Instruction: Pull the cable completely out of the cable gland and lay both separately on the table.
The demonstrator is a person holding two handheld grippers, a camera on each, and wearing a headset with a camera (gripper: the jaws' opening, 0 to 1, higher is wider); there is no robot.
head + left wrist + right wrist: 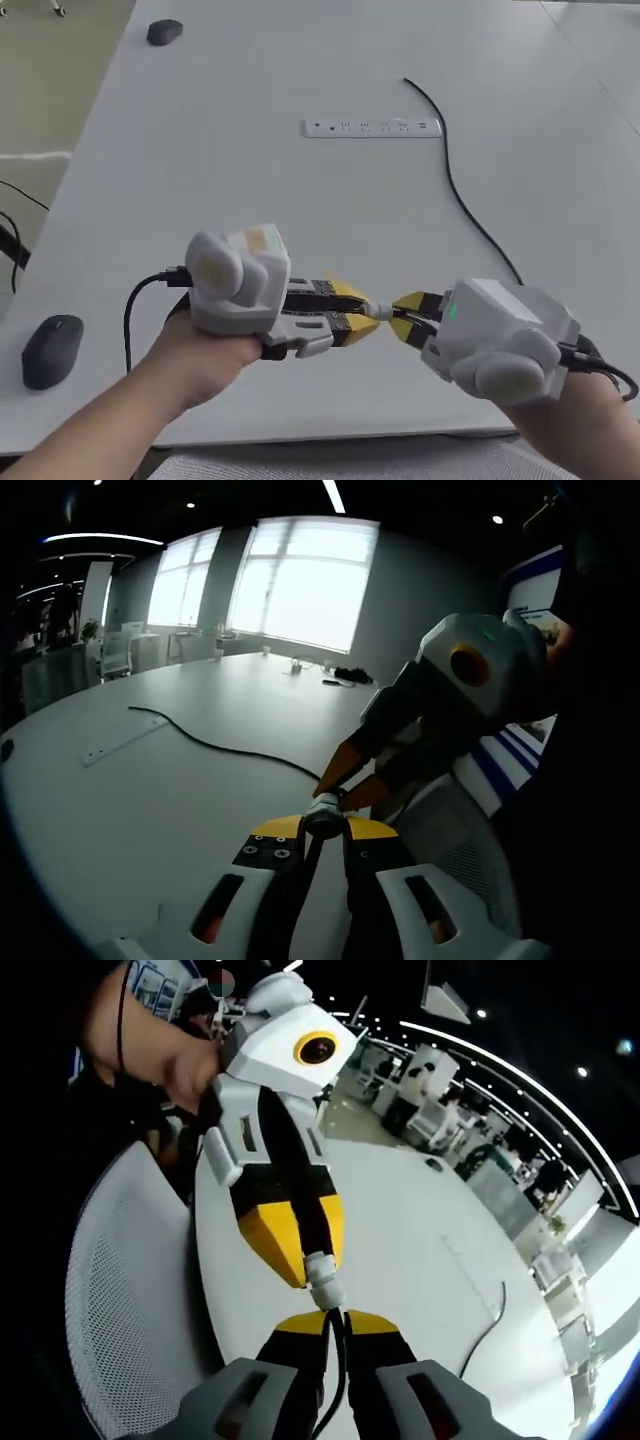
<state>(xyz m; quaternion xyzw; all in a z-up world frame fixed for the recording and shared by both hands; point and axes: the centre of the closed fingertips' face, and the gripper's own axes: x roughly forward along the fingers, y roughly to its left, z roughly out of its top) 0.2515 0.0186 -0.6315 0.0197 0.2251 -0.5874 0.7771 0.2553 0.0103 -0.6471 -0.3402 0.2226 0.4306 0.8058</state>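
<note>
Over the table's near edge my two grippers meet tip to tip. A small white cable gland (379,311) sits between them. My left gripper (362,308) is shut on the gland (323,814), which pokes out past its yellow tips (372,828). In the right gripper view the gland (322,1274) juts from the left gripper's jaws. From the gland a thin black cable (340,1360) runs down between the jaws of my right gripper (338,1322), which is shut on it. The right gripper (398,316) stands just right of the gland.
A white power strip (372,127) lies mid-table, with a long black cord (455,190) trailing toward the right. A dark mouse (52,350) sits near the left front edge, another (165,32) far back left. A mesh chair (120,1290) stands below the table edge.
</note>
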